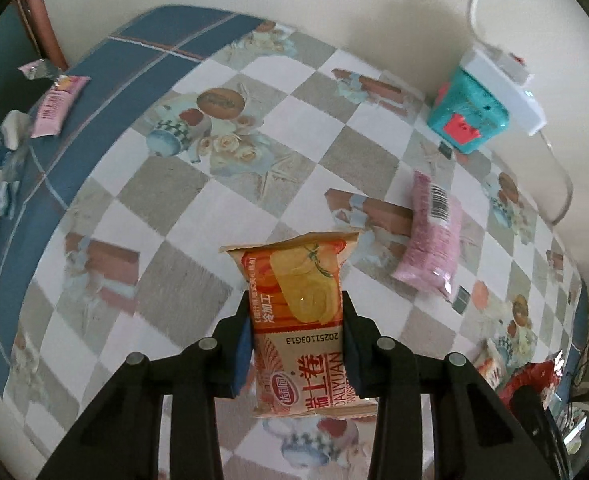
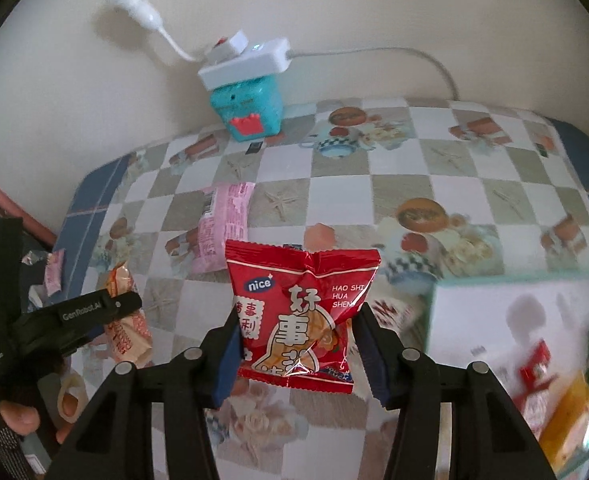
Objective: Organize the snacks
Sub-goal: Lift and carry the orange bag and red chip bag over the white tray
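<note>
The left hand-held gripper (image 1: 296,330) squeezes an orange snack pack (image 1: 300,320) above the counter (image 1: 198,208). The right hand-held gripper (image 2: 296,344) squeezes a red snack bag (image 2: 300,312).

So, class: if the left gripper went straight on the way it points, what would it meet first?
Probably the checked tablecloth: the left gripper, shut on the orange swiss-roll packet, points steeply down at bare cloth, though depth is unclear.

I see glossy, crinkled foil-like film on the red snack packet (image 2: 300,312) and the orange roll wrapper (image 1: 298,320) — both shiny. The tablecloth (image 1: 230,208) looks smooth; the gripper fingers (image 2: 222,360) appear matt black plastic.
</note>
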`<action>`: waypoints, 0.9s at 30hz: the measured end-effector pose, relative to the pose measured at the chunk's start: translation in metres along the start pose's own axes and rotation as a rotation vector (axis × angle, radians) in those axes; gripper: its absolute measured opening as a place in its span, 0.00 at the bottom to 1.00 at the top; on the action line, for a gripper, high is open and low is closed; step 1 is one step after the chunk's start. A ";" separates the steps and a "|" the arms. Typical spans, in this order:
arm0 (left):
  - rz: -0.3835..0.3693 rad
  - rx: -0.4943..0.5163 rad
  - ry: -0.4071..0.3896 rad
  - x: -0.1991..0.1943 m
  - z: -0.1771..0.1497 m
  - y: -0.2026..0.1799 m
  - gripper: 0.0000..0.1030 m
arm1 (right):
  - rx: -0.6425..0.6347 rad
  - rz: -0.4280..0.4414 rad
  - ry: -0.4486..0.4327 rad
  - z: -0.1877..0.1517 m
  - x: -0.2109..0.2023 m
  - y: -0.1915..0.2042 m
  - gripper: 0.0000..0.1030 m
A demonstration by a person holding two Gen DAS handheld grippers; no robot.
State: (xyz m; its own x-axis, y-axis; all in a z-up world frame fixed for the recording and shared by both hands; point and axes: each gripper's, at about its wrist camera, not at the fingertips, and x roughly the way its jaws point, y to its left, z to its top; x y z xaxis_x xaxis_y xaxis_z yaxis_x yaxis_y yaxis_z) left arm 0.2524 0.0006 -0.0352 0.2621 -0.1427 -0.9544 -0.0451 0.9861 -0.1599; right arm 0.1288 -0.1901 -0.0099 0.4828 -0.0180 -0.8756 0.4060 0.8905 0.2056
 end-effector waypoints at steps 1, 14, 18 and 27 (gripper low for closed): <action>-0.002 0.000 -0.009 -0.006 -0.004 -0.004 0.38 | 0.019 -0.005 -0.013 -0.003 -0.007 -0.004 0.54; -0.077 0.098 -0.087 -0.061 -0.049 -0.068 0.39 | 0.190 -0.030 -0.094 -0.007 -0.054 -0.084 0.54; -0.110 0.169 -0.091 -0.072 -0.065 -0.096 0.39 | 0.252 -0.089 -0.115 -0.001 -0.064 -0.122 0.54; -0.110 0.333 -0.097 -0.078 -0.100 -0.154 0.39 | 0.355 -0.175 -0.141 0.003 -0.086 -0.191 0.54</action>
State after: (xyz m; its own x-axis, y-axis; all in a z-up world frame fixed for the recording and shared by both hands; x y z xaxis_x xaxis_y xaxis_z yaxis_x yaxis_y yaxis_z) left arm 0.1429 -0.1485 0.0391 0.3386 -0.2567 -0.9053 0.3009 0.9411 -0.1543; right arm 0.0116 -0.3599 0.0274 0.4742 -0.2393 -0.8473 0.7218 0.6567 0.2185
